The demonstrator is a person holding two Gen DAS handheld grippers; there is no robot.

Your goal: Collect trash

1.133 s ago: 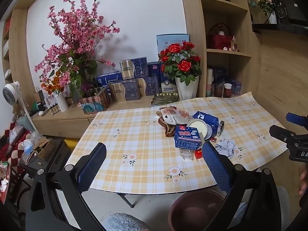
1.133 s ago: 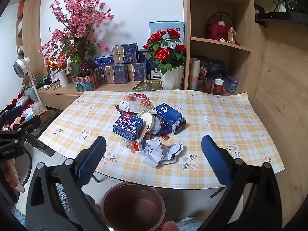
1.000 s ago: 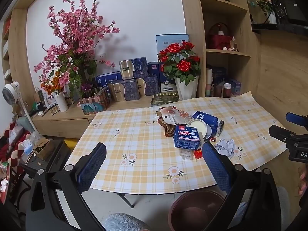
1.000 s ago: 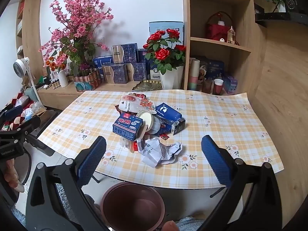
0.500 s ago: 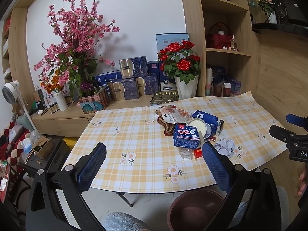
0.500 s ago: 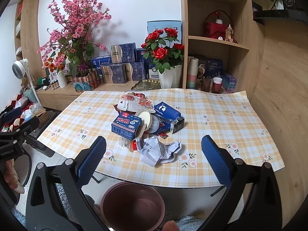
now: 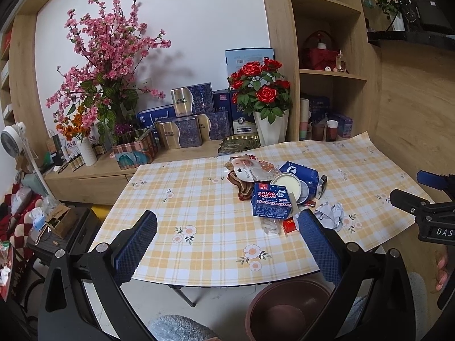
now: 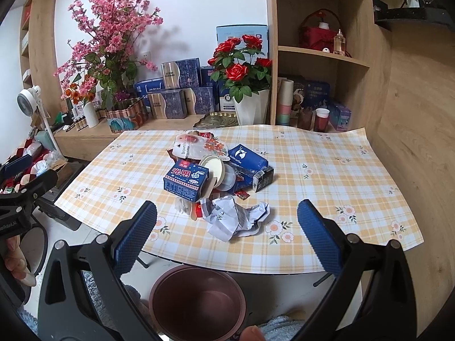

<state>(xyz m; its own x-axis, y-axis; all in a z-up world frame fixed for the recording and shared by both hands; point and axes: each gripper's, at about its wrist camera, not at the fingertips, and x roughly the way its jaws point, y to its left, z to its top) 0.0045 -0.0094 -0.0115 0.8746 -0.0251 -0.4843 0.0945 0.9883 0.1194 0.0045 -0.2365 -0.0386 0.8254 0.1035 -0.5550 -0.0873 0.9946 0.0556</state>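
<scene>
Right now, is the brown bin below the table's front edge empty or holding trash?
Empty as far as visible: the brown bin shows a bare bottom in the right wrist view; trash still lies on the table.

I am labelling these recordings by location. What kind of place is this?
Probably a home living or dining room: a checked tablecloth, artificial flowers on a sideboard, and wooden shelves.

Pink blossom arrangement, red roses in white vase, white fan
</scene>
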